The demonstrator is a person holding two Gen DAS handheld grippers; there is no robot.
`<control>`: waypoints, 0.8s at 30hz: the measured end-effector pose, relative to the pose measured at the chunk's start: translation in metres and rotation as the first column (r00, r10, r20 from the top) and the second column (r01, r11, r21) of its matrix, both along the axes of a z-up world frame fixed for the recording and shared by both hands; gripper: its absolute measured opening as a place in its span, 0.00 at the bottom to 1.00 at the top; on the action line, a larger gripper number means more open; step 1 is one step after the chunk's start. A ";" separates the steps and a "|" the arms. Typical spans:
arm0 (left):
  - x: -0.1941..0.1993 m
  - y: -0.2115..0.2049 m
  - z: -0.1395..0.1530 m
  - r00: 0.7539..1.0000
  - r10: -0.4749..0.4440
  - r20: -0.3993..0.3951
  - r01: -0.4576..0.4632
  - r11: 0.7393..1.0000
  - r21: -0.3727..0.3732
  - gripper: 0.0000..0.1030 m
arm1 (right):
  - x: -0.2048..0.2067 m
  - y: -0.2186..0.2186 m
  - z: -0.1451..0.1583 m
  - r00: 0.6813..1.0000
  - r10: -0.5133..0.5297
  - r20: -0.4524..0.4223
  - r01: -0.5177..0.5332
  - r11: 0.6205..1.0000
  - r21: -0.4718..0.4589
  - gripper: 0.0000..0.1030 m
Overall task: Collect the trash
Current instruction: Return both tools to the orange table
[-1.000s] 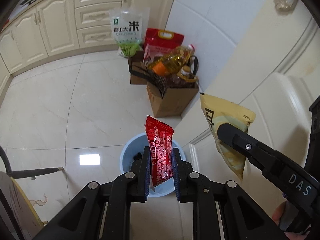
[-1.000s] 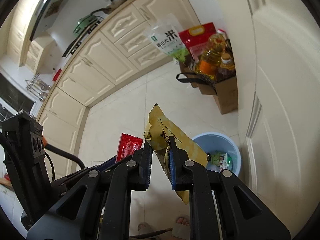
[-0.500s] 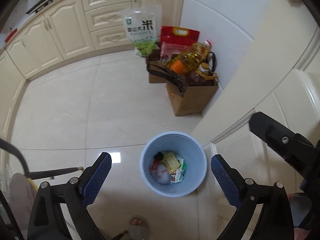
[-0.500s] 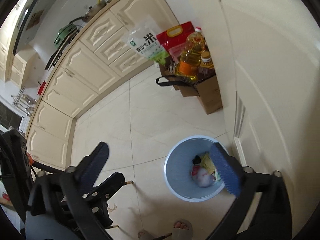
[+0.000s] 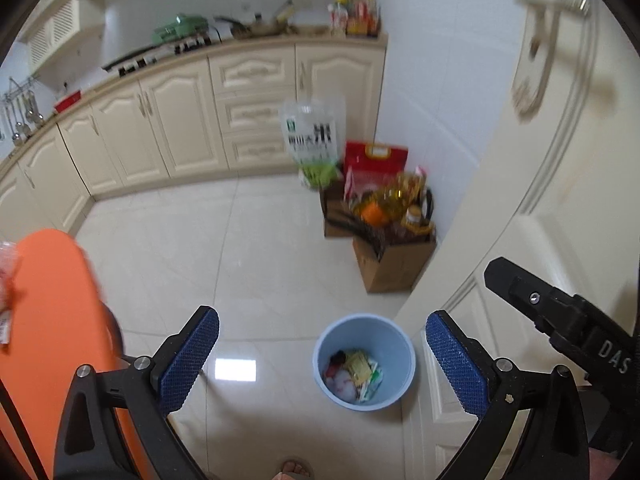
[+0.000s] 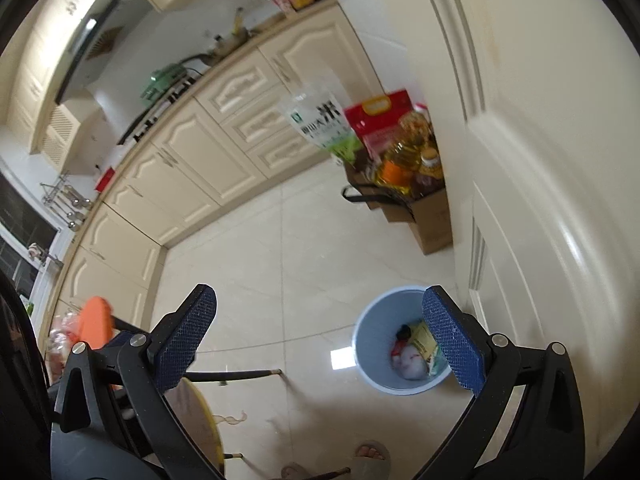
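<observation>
At frame bottom, left gripper (image 5: 322, 360) spread wide, blue textured pads (image 5: 188, 358) far apart, nothing between; jaws just been opening; right gripper (image 6: 320, 346) likewise spread to its widest, empty; one black finger of it visible at right edge of left view. On pale tiled floor (image 5: 256, 248) below and between the pads, round light-blue plastic bin (image 5: 394, 344), upright, beside cream panelled door (image 5: 552, 184); crumpled wrappers (image 5: 354, 372) lying inside at bottom, yellow, red and white among them. At left, orange rounded surface (image 5: 52, 312), blurred. Further back against white wall, brown cardboard box (image 5: 394, 264) holding yellow oil bottle (image 5: 394, 200); red bag (image 5: 376, 160) and clear rice bag (image 5: 314, 140) behind. Beyond, cream cabinets (image 5: 180, 120) under cluttered counter.
</observation>
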State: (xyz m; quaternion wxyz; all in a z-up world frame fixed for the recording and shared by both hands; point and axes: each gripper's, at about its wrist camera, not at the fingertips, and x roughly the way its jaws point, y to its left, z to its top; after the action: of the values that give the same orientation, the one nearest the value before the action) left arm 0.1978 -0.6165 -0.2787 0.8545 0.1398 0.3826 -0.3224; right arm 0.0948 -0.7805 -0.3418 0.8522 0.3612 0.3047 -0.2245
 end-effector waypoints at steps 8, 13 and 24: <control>-0.053 0.132 0.061 0.993 0.045 0.110 -0.033 0.993 -0.113 0.99 | -0.015 0.077 0.087 0.994 0.062 0.085 -0.051 0.991 -0.122 1.00; -0.088 0.220 0.090 0.981 0.106 0.162 -0.077 0.982 -0.173 0.99 | -0.017 0.129 0.125 0.987 0.115 0.116 -0.093 0.979 -0.179 1.00; -0.184 0.395 0.126 0.920 0.281 0.272 -0.202 0.937 -0.286 0.99 | -0.002 0.254 0.196 0.952 0.262 0.162 -0.202 0.928 -0.312 1.00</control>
State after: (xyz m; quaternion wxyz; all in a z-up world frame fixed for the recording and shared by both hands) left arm 0.0142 -0.2218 -0.1530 0.9478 0.0299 0.2148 -0.2337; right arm 0.0926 -0.5264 -0.1454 0.9430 0.2134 0.2216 -0.1267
